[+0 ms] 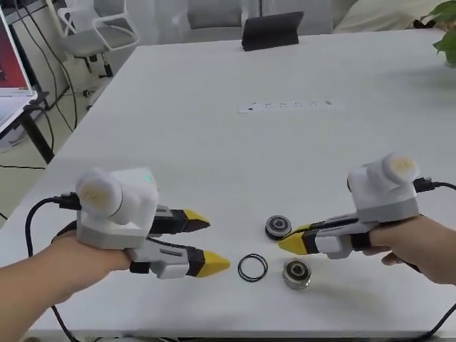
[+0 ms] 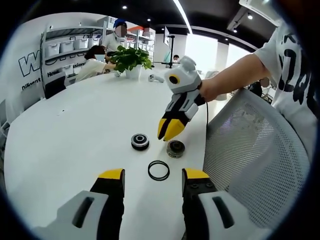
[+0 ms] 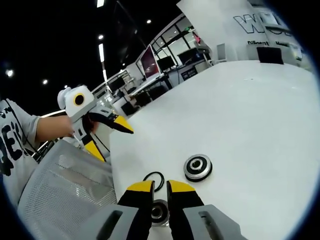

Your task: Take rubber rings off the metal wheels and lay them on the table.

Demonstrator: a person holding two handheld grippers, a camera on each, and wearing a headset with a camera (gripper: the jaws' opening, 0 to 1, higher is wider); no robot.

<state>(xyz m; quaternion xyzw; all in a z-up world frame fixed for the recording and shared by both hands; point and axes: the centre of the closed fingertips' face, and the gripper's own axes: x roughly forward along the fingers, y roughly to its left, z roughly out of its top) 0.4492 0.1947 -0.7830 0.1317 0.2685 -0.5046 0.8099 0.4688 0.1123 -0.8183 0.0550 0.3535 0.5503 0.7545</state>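
At the near edge of the white table (image 1: pixel 214 128), we find the left gripper (image 1: pixel 211 242) held level by a hand (image 1: pixel 85 260) entering from the lower left. It points right, its jaws spread wide and empty. The right gripper (image 1: pixel 291 244) points left from the opposite side, jaws drawn almost together with nothing between them, tips between two metal wheels. The far wheel (image 1: pixel 278 226) carries a dark rubber rim; the near wheel (image 1: pixel 296 273) looks bare. One loose rubber ring (image 1: pixel 252 268) lies flat on the table just beside the near wheel. Beyond, we note a dark tablet stand (image 1: pixel 272 32), an office chair (image 1: pixel 92 32) and a potted plant (image 1: pixel 445 35)
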